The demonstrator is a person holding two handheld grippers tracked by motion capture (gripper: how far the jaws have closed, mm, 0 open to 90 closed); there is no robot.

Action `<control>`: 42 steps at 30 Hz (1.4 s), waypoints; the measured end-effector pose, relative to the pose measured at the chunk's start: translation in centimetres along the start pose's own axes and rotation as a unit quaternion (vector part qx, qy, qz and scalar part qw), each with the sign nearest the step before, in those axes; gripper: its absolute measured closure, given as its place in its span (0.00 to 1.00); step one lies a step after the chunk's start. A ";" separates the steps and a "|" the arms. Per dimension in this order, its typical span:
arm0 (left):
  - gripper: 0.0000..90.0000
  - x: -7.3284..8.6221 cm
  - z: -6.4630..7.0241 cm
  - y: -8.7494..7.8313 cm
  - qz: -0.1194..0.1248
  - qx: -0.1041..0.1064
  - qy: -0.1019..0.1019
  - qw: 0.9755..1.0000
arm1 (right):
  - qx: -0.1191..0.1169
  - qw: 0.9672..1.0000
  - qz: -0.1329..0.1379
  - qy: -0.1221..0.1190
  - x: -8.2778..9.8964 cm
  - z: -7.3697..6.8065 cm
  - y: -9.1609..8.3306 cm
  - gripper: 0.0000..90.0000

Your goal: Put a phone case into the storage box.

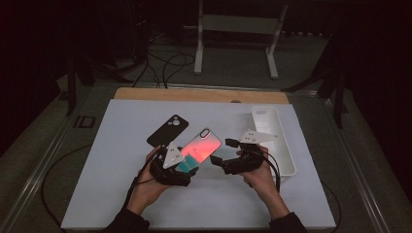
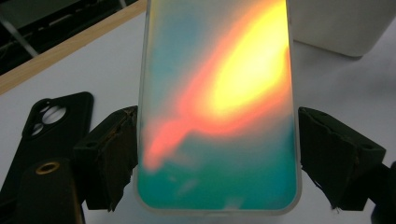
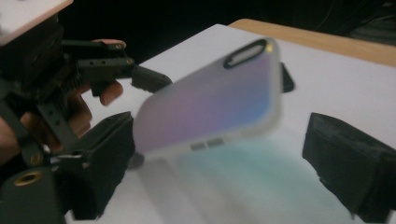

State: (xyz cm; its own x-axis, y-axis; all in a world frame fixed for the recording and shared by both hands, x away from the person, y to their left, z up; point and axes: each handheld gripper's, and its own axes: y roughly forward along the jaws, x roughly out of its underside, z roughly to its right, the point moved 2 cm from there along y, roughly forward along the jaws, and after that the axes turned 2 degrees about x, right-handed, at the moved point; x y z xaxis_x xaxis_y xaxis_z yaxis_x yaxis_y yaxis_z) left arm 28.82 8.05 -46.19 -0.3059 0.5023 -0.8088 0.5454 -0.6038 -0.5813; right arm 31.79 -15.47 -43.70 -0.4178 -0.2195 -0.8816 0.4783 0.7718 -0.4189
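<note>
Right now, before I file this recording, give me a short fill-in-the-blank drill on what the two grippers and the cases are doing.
1. The left gripper is shut across the width of the ____ phone case, lifted off the table.
2. The black phone case lies flat on the ____ mat.
3. The right gripper has its fingers ____, not gripping anything.
4. The white tray sits along the mat's ____ edge in the high view.

Missing words: iridescent; white; open; right

Your room is dim; the phone case glares orange up close, and blurs in the right gripper view.
</note>
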 end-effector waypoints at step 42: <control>0.18 -0.5 0.2 -0.6 0.022 0.057 -0.029 0.998 | -0.063 0.997 -0.004 0.049 -1.5 -1.7 1.2 0.96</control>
State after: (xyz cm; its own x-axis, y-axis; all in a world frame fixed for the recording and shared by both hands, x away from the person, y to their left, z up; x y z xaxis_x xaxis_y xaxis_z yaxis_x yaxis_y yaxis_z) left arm 28.46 8.02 -45.48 -0.3298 0.4398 -0.8353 0.4684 -0.6920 -0.5493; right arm 31.67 -13.14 -42.53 -0.4979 -0.1722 -0.8500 0.3761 0.8402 -0.3906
